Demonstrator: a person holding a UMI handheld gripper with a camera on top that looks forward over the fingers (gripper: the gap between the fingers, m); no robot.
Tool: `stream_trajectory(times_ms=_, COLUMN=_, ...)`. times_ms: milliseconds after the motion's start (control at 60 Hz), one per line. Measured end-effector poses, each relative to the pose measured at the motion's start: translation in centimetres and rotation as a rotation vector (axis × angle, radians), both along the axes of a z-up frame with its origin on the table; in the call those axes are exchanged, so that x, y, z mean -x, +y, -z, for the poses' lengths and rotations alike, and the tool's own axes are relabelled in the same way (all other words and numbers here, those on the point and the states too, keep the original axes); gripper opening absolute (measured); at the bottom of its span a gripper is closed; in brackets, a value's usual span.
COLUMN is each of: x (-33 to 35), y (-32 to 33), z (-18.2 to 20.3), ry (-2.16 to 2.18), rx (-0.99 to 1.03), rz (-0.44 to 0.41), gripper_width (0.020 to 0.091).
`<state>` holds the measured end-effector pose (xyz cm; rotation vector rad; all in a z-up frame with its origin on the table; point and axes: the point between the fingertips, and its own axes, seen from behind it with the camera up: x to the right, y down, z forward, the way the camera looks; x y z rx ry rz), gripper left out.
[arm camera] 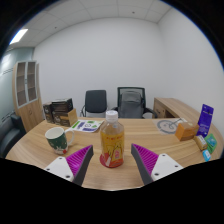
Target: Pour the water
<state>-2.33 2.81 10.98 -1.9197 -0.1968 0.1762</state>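
A clear bottle (111, 142) with a yellow cap, orange liquid and a pink-and-yellow label stands upright on the light wooden table (150, 137). It sits between the tips of my fingers, slightly ahead of them, with a gap on each side. My gripper (112, 160) is open; the purple pads (82, 160) flare outward on either side and touch nothing. To the left of the bottle stands a green mug (56, 138) with a pink interior.
Books (59, 111) and papers (86, 126) lie on the table behind the mug. An orange object (185, 129), a purple box (206, 120) and small items sit at the right. Two office chairs (113, 102) stand beyond the table, a cabinet (27, 92) at the left.
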Motion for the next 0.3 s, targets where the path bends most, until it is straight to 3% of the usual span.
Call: stream_trajectory(times_ms=300, x=1.8, y=-15.3, z=-11.3, ry=-0.016, rx=-0.028, rz=0.083, gripper_width=0.0842)
